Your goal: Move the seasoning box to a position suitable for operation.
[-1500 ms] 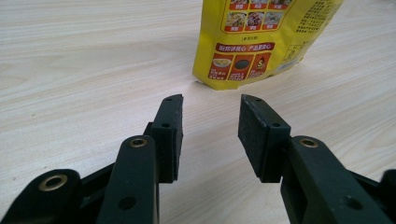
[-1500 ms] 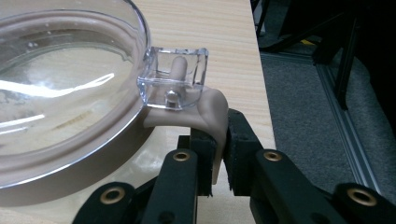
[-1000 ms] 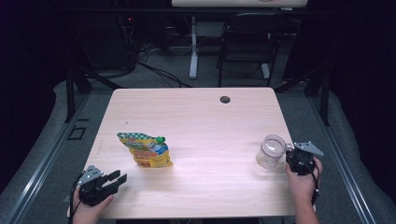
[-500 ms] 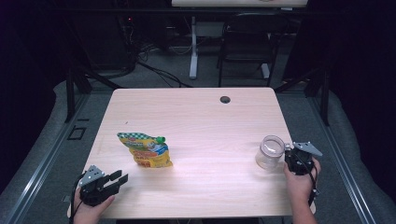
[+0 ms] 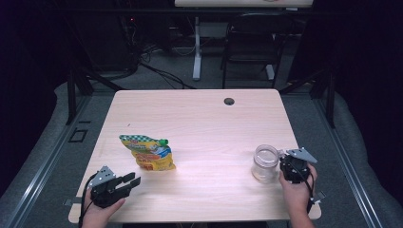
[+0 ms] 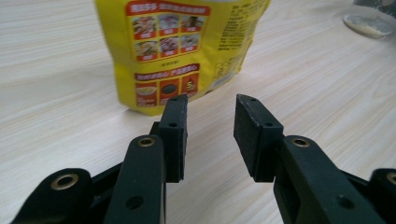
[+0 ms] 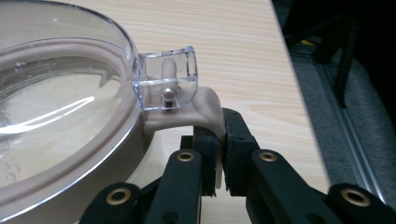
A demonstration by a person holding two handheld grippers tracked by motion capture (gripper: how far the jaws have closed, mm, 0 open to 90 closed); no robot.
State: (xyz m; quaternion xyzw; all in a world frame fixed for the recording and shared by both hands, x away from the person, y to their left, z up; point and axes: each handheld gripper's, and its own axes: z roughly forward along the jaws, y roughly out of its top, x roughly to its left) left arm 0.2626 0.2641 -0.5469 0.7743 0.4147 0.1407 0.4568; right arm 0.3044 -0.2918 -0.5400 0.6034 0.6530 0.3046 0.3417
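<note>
A yellow food pouch (image 5: 148, 152) with a green cap lies on the left half of the wooden table (image 5: 209, 123); its printed back (image 6: 177, 51) fills the far part of the left gripper view. My left gripper (image 5: 129, 180) rests near the front left edge, just short of the pouch, jaws open and empty (image 6: 208, 126). At the front right stands a clear glass jar (image 5: 265, 162) with a hinged clear lid (image 7: 56, 93). My right gripper (image 5: 289, 167) is shut on the jar's beige clasp tab (image 7: 205, 112), beside the clear latch (image 7: 166, 77).
A small dark grommet hole (image 5: 229, 101) sits near the table's far edge. Beyond the table are a chair (image 5: 252, 42), desk legs and cables on the floor. The right table edge (image 7: 299, 93) runs close beside the jar.
The right gripper has shifted very slightly at the jar. The left gripper and the pouch stay where they were.
</note>
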